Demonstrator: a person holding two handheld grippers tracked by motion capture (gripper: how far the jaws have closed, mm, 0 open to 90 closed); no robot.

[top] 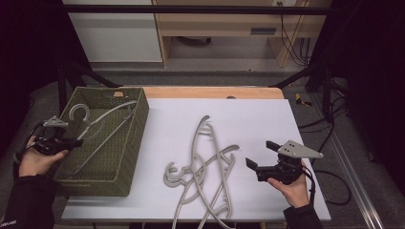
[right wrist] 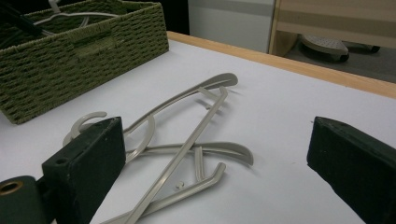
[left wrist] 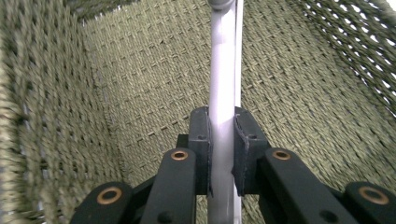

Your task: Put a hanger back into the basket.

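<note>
Grey plastic hanger (left wrist: 224, 79), clenched in left gripper (left wrist: 223, 158) for lowering into woven basket (top: 125, 143); right gripper (top: 261, 153) released, waiting beside the heaped hangers (top: 205, 167).

basket walls (top: 138, 138) hem left, hangers (top: 205, 167) clutter centre

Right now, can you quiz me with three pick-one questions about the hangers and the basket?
1. Where is the basket?
A. table's left side
B. table's right side
C. on the floor

2. What colour is the basket?
A. red
B. green
C. blue

3. What is the left hand-held gripper doing?
A. hanging open
B. clamping a hanger
C. holding a cup

Answers: 1 A, the high view shows it at the table's left edge. 2 B, its weave is olive green. 3 B, its pads squeeze the grey hanger bar over the basket.
</note>
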